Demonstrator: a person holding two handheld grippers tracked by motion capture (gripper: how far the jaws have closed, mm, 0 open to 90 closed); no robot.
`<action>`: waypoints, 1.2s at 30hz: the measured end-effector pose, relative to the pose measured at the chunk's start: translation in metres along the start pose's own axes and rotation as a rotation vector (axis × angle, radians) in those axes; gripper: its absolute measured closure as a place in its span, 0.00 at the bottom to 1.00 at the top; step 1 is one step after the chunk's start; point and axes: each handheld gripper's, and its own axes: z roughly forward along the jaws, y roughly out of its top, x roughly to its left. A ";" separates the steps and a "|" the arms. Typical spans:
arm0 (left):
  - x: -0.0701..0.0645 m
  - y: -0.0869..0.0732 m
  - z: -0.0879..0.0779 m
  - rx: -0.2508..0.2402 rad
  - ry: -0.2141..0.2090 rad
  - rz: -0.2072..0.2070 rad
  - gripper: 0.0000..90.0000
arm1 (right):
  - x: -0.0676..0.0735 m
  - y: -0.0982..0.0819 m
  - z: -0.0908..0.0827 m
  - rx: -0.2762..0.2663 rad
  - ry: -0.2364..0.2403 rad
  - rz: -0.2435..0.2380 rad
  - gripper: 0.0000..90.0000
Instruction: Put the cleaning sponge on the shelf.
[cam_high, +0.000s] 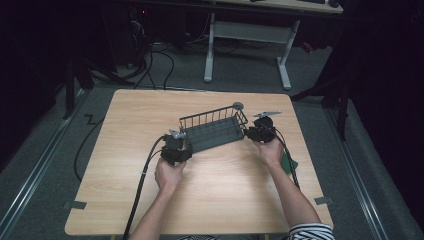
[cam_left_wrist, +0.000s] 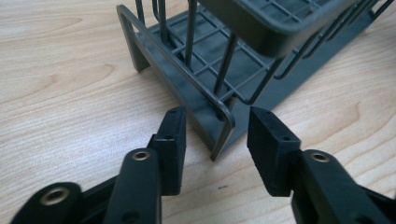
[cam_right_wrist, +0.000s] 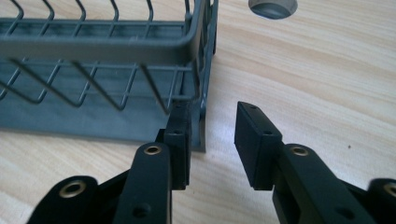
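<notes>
— So, what's on the left?

— The left hand (cam_high: 169, 175) holds the left gripper (cam_left_wrist: 215, 135) at the rack's (cam_high: 214, 130) near-left end. Its jaws stand wide apart, one on each side of the corner post of the rack's end frame, gripping nothing.

— And the rack?

— A dark grey wire rack, lying across the middle of the table (cam_high: 125, 150), slanting up toward the right. It sits flat on the wood.

— The right side?

— The right hand (cam_high: 270, 150) holds the right gripper (cam_right_wrist: 212, 140) at the rack's right end. Its jaws are open too; the left one is right against the corner of the end frame, whether touching I cannot tell, and the other stands apart over bare wood.

— Anything else?

— A small grey round thing (cam_high: 238, 106) lies just beyond the rack's far-right corner.
</notes>
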 end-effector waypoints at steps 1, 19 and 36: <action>0.000 0.000 0.000 0.000 0.000 0.000 0.66 | 0.000 0.001 0.001 -0.004 -0.001 -0.003 0.77; 0.001 -0.002 0.001 0.011 -0.012 0.035 0.94 | 0.008 0.001 0.002 0.033 0.026 -0.069 0.96; 0.000 -0.032 -0.030 0.011 -0.037 0.098 0.96 | 0.027 -0.024 -0.025 0.078 0.101 -0.132 0.97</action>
